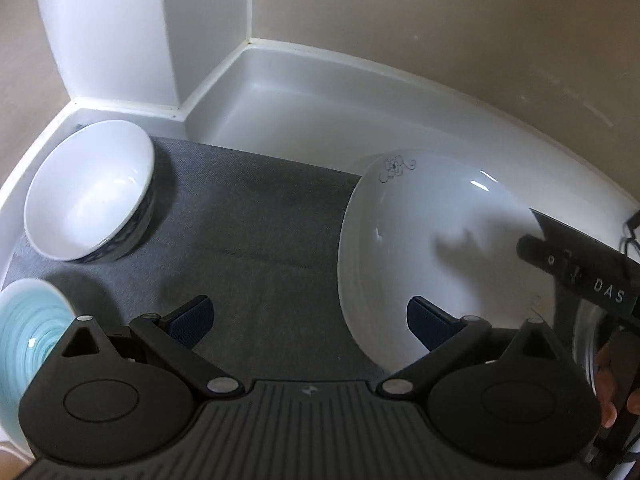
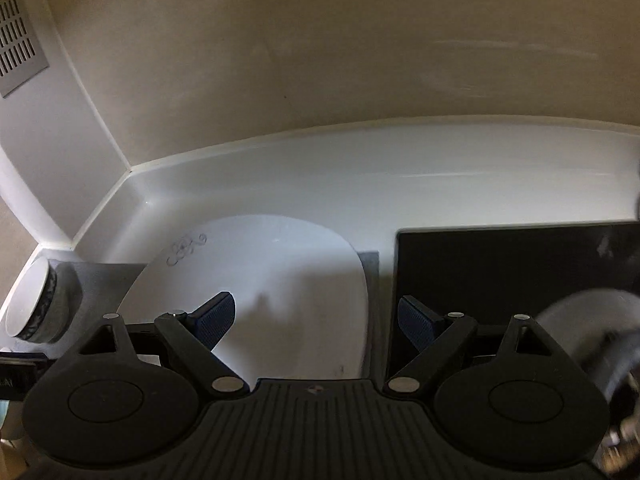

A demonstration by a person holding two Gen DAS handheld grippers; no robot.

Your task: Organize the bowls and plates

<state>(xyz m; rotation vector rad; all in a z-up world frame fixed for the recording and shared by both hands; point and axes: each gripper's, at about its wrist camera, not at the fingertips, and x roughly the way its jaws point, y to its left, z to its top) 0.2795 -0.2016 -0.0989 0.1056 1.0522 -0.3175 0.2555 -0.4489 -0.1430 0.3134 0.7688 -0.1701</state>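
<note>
Both tools, left (image 1: 308, 318) and right (image 2: 316, 320), gape wide with nothing between them above the large white ceramic plate (image 1: 440, 248) on the grey fabric mat (image 1: 256, 248).

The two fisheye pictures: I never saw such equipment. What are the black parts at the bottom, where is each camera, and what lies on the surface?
A person holds a two-finger tool in each hand, with a camera on each looking along its fingers. The black parts are the left gripper and right gripper; both are open and hold nothing. On the grey cloth mat stand a white deep bowl with dark patterned outside and a large white plate with a small drawn flower. A pale blue ribbed dish shows at the left edge.
</note>
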